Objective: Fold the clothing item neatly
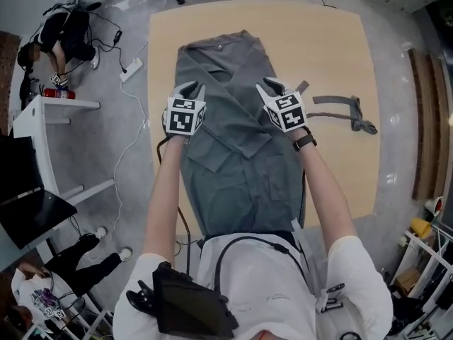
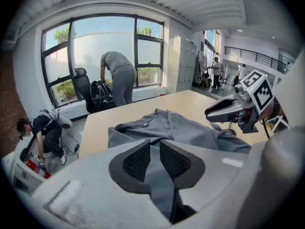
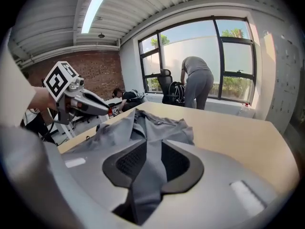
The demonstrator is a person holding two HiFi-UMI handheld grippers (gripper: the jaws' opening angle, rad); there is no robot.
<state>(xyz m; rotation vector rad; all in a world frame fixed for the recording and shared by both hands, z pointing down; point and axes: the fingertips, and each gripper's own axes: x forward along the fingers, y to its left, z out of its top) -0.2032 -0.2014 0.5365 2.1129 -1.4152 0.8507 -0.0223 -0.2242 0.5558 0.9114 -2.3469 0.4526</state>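
A grey garment (image 1: 233, 161) lies lengthwise on the wooden table (image 1: 325, 41), its near end hanging off the front edge by the person's body. My left gripper (image 1: 190, 89) holds the garment's left edge and my right gripper (image 1: 272, 87) its right edge, both lifted a little. In the left gripper view a strip of grey cloth (image 2: 190, 130) runs between the pads of the left gripper (image 2: 155, 149). The right gripper view shows the same: cloth (image 3: 157, 125) pinched in the right gripper (image 3: 153, 151). Each gripper shows in the other's view.
A grey belt-like strap (image 1: 347, 112) lies on the table to the right of the garment. A white shelf (image 1: 42, 119) and floor cables stand left of the table. One person bends by the window (image 2: 119, 78); another crouches at the left (image 1: 64, 34).
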